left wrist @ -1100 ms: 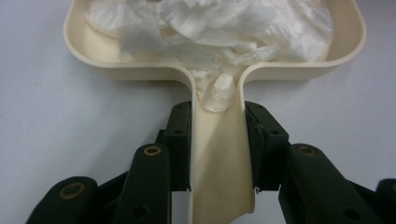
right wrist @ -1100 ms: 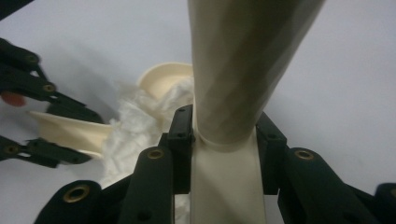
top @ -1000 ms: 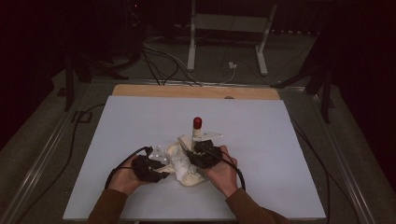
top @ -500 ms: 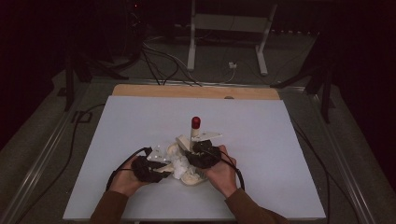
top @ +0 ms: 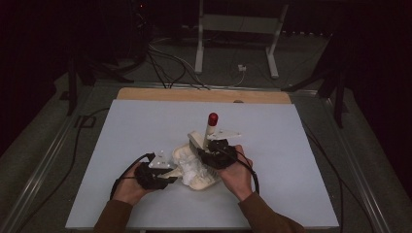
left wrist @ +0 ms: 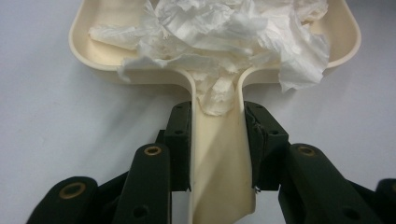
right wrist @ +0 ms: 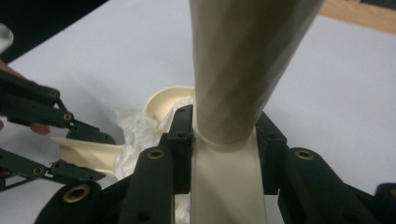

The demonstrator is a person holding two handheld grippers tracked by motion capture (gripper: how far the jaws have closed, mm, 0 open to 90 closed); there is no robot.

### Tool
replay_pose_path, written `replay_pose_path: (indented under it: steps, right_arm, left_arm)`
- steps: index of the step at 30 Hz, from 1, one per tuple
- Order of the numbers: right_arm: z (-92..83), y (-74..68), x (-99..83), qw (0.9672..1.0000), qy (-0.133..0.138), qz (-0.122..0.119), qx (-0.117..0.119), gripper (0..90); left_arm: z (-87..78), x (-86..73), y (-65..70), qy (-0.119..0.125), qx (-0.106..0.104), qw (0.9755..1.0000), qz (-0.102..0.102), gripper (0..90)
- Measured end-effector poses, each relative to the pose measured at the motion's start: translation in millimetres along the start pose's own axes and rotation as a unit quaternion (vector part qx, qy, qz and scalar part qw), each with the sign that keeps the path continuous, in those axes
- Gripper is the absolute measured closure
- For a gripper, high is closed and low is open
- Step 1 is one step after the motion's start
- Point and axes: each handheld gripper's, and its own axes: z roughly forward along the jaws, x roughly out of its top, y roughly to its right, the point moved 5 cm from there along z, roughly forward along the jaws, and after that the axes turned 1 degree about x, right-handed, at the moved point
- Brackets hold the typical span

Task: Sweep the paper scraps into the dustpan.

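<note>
A cream dustpan (top: 187, 156) lies on the white table with crumpled white paper (top: 194, 170) in it. My left gripper (top: 171, 171) is shut on the dustpan's handle (left wrist: 219, 158), its pads (left wrist: 181, 135) pressing both sides. In the left gripper view the paper (left wrist: 224, 32) fills the dustpan (left wrist: 112, 70) and spills toward the handle. My right gripper (top: 214, 151) is shut on a cream brush (top: 197, 141), whose handle (right wrist: 243, 60) rises upright to a red tip (top: 212, 118). The right gripper view also shows the left gripper (right wrist: 70, 154), the dustpan (right wrist: 166, 98) and the paper (right wrist: 133, 128) below left.
The white table top (top: 301, 160) has a wooden strip (top: 204, 95) along its far edge. Black cables (top: 121, 170) trail from both grippers. Beyond the table stand a metal frame (top: 233, 29) and more cables on the floor.
The right gripper has lifted the brush a little, so its red tip now stands higher and slightly farther right. The left gripper and the dustpan have stayed put.
</note>
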Motion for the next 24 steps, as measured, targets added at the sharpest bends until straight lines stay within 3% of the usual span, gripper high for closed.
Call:
replay_pose_path:
  steps: [9,24]
  right_arm:
    - [-9.7,10.6,8.1,0.9997,0.023,0.008,-0.009,67.1]
    - [-14.4,36.4,6.1,0.9993,0.026,-0.002,-0.026,67.2]
  left_arm:
    - [-1.9,-4.5,-2.9,0.011,0.006,0.9999,-0.009,66.6]
    - [-13.3,-11.2,-14.5,0.024,0.035,0.9982,-0.041,66.6]
